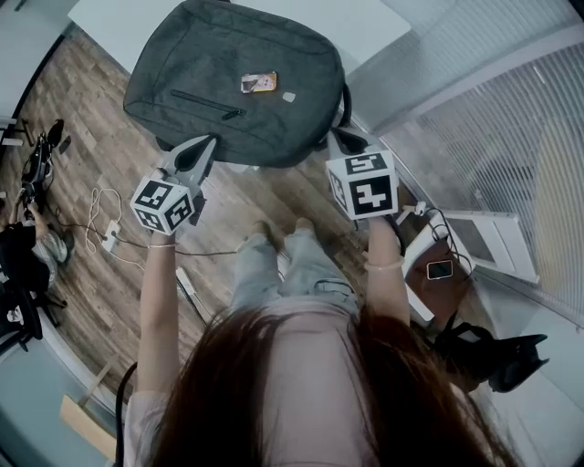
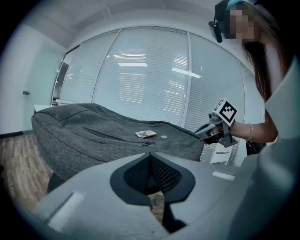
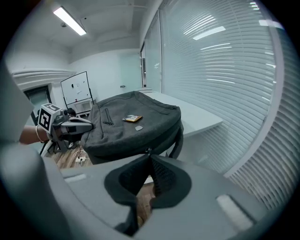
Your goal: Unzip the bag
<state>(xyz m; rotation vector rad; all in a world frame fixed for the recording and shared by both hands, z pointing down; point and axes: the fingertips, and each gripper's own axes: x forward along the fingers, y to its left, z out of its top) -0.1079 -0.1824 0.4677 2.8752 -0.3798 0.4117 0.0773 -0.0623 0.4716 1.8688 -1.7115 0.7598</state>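
A grey backpack [image 1: 228, 64] [image 2: 93, 136] [image 3: 136, 129] lies flat on a white table [image 1: 383, 27], and its near end overhangs the edge. On top are a closed pocket zipper [image 1: 205, 102] and a small card [image 1: 258, 82] [image 3: 131, 118]. My left gripper [image 1: 208, 141] [image 2: 150, 154] is shut and empty, its tips at the bag's near left edge. My right gripper [image 1: 333, 135] [image 3: 149, 153] is shut, with its tips at the bag's near right corner. A small zipper pull [image 3: 147, 150] shows right at those tips; I cannot tell whether it is pinched.
A black strap [image 3: 178, 140] hangs from the bag's right side. Window blinds [image 1: 511, 109] run along the right. On the wooden floor lie cables with an adapter [image 1: 105, 228], a phone [image 1: 440, 269] on a box, and a black bag [image 1: 497, 356].
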